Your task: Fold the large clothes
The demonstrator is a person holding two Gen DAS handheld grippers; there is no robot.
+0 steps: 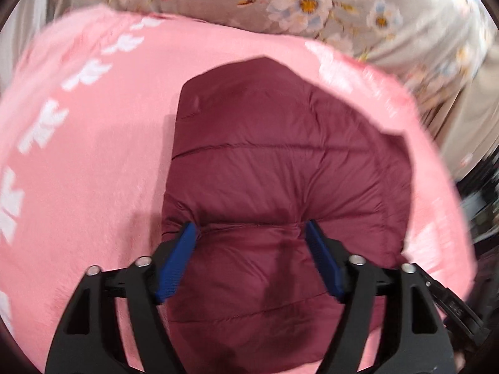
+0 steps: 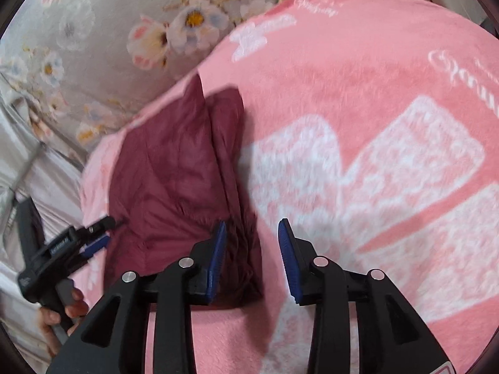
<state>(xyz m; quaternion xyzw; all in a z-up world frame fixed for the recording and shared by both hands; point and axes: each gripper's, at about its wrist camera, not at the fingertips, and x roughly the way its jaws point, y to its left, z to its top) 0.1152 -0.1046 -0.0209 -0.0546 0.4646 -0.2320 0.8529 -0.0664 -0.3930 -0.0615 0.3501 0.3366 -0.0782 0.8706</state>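
Left gripper (image 1: 251, 229): jaws wide, blue pads straddling the puffy cloth, clamping nothing.
Right gripper (image 2: 252, 227): jaws part open, empty, at the bundle's right edge.
Maroon quilted jacket (image 1: 280, 171): folded into a compact bundle, lying on the pink blanket (image 1: 93, 155) over a floral sheet (image 1: 312, 0).
Doing it well: probably lift both grippers straight off, snagging no fabric, so the fold holds.

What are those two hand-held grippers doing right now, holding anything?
Left hand-held gripper: open, poised over the maroon puffer jacket, gripping nothing.
Right hand-held gripper: open, at the jacket's edge on the pink blanket, holding nothing.
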